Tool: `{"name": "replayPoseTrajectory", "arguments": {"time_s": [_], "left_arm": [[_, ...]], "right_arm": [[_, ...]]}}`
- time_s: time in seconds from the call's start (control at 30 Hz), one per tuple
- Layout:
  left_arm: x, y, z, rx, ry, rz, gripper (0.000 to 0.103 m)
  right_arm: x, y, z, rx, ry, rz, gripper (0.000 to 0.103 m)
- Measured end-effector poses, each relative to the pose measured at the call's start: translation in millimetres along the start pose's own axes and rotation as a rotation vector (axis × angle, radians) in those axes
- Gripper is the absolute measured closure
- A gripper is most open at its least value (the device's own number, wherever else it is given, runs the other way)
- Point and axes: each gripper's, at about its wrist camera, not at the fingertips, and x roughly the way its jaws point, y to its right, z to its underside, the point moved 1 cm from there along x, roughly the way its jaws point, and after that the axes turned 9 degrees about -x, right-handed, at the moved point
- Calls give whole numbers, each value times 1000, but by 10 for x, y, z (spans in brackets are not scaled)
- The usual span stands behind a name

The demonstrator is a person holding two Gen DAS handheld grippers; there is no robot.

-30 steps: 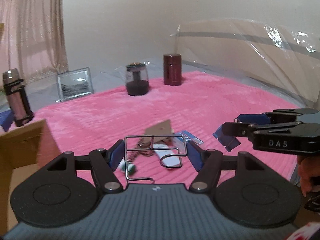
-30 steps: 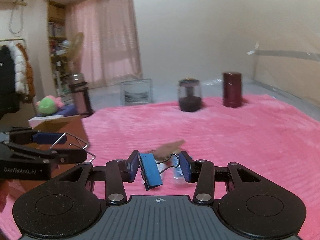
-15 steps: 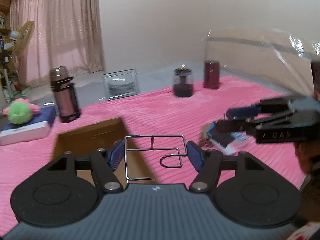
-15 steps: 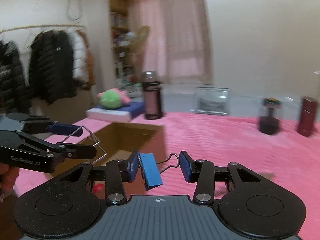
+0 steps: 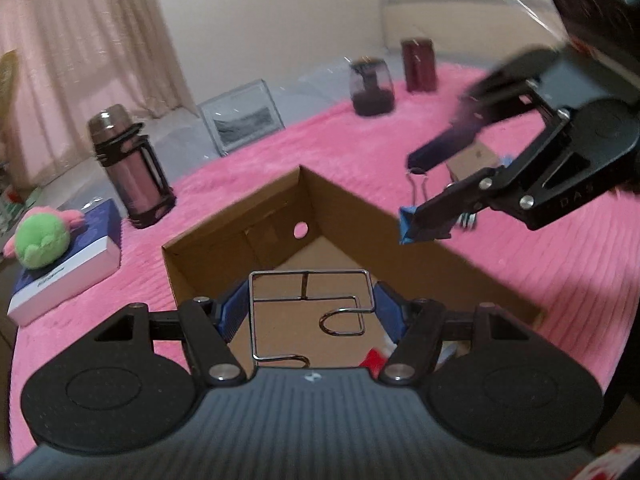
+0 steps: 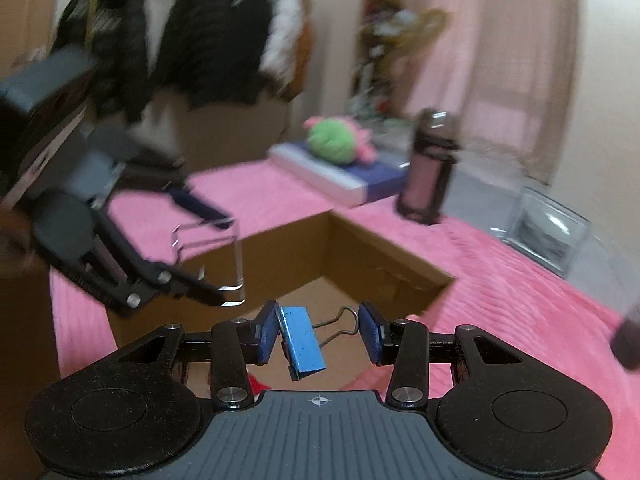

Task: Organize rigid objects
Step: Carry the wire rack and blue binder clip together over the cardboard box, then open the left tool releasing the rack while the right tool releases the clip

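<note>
Left wrist view
Left hand-held gripper point(image 5: 311, 312): pads clamped on the sides of a bent wire frame point(image 5: 310, 312), held over the open cardboard box point(image 5: 224, 240).
Right hand-held gripper point(image 5: 430, 196): at the right, above the box's far wall, a blue binder clip point(image 5: 416, 220) pinched between its pads.
Surroundings: pink blanket point(image 5: 360, 152), flask point(image 5: 130, 168), green plush toy point(image 5: 38, 240) lying on a book.

Right wrist view
Right hand-held gripper point(image 6: 318, 338): narrow, gripping the blue binder clip point(image 6: 302, 344) over the box point(image 6: 360, 248).
Left hand-held gripper point(image 6: 218, 260): blurred at the left, carrying the wire frame point(image 6: 208, 256).
</note>
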Motion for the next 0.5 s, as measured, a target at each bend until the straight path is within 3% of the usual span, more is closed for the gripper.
{"name": "replayPoseTrajectory", "arguments": {"time_s": [0.33, 0.5], "left_arm": [[584, -86, 63, 235, -171, 95, 40], [889, -127, 112, 279, -250, 118, 40]], "right_arm": [[932, -40, 50, -293, -283, -141, 63], [1293, -2, 151, -354, -404, -176, 63]]}}
